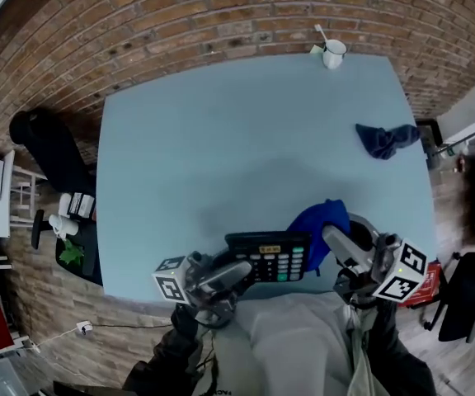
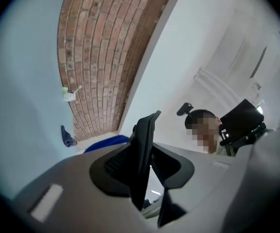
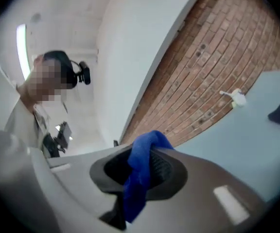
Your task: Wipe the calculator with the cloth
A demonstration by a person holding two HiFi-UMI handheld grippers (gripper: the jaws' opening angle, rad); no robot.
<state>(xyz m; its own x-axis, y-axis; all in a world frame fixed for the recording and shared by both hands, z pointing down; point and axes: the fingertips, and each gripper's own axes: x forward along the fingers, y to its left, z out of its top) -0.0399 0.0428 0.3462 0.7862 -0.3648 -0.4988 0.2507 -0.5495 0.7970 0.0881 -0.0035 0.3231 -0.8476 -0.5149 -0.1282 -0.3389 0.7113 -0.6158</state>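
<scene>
The left tool (image 2: pixel 142 166) pinches the calculator (image 1: pixel 270 258) by one thin side at the worktop's (image 1: pixel 221 155) near edge, the right tool (image 3: pixel 140 171) pinches the cloth (image 1: pixel 316 225) there too, and a hard wipe could push the calculator out and drop it.

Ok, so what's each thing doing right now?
calculator: clamped in the left gripper.
blue cloth: bunched in the right gripper.
left gripper: shut on the calculator.
right gripper: shut on the blue cloth.
dark cloth: crumpled on the table.
mug: upright at the table's far edge.
</scene>
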